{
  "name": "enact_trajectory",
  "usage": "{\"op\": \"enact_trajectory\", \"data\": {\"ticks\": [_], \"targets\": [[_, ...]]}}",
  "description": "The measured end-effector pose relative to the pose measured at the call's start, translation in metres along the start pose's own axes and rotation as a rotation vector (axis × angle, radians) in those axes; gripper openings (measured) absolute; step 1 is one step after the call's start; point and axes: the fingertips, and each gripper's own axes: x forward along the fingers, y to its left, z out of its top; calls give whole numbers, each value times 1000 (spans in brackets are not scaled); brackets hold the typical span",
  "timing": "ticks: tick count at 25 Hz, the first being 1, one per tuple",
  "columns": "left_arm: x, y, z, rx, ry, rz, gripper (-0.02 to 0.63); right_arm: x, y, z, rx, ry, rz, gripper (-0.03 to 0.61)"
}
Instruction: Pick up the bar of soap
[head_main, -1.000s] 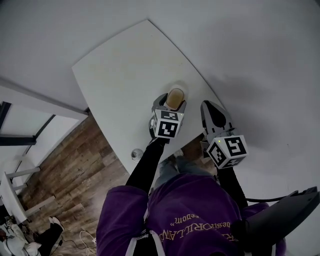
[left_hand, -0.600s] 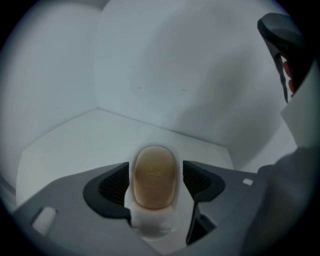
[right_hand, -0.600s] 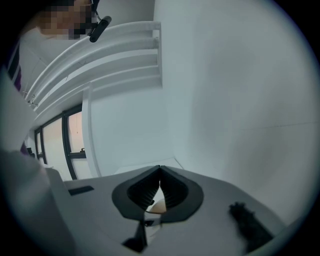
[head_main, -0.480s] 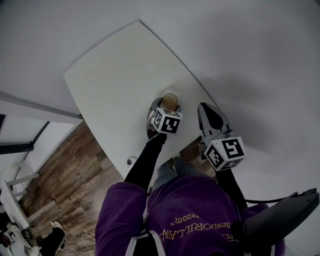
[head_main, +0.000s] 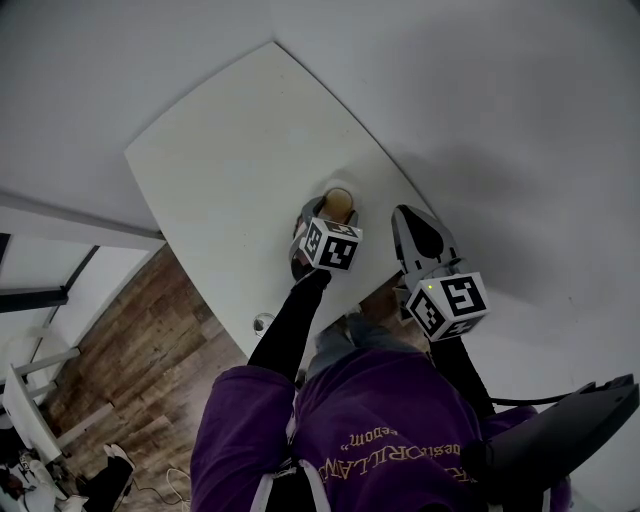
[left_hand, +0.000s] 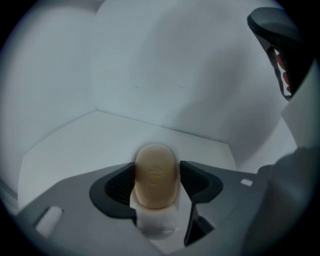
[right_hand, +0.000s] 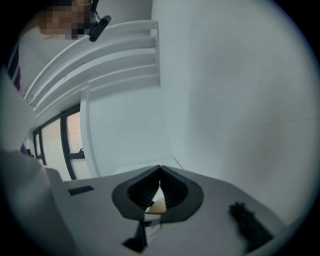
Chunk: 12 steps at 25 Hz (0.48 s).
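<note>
A tan oval bar of soap (left_hand: 156, 175) lies on a small white dish (left_hand: 156, 227) near the right edge of the white table (head_main: 220, 160). In the head view the bar of soap (head_main: 339, 203) shows just beyond my left gripper's marker cube. My left gripper (left_hand: 157, 179) points steeply down with a dark pad against each long side of the soap; its jaws have just been closing on it. The soap still rests on the dish. My right gripper (head_main: 404, 216) hovers to the right of the soap, off the table's edge, its jaws shut and empty (right_hand: 159, 172).
The table's near edge runs diagonally, with a small round knob (head_main: 262, 322) on it. Wooden floor (head_main: 130, 340) lies at lower left, and a grey wall (head_main: 520, 150) stands behind and to the right. The person's purple sleeve (head_main: 370, 420) fills the bottom.
My left gripper has dropped lower, and its jaws now sit round the soap. The right gripper has stayed where it was.
</note>
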Motion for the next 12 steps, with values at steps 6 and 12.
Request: {"op": "enact_trajectory", "data": {"ticks": [6,12], "targets": [[-2,0,0,-65,30,-64,261,-3,1,0,-3,-1,-3,9],[-8,0,-2,-56,-4,-28,259,-10,5,0,-7,-6,-6,9]]}}
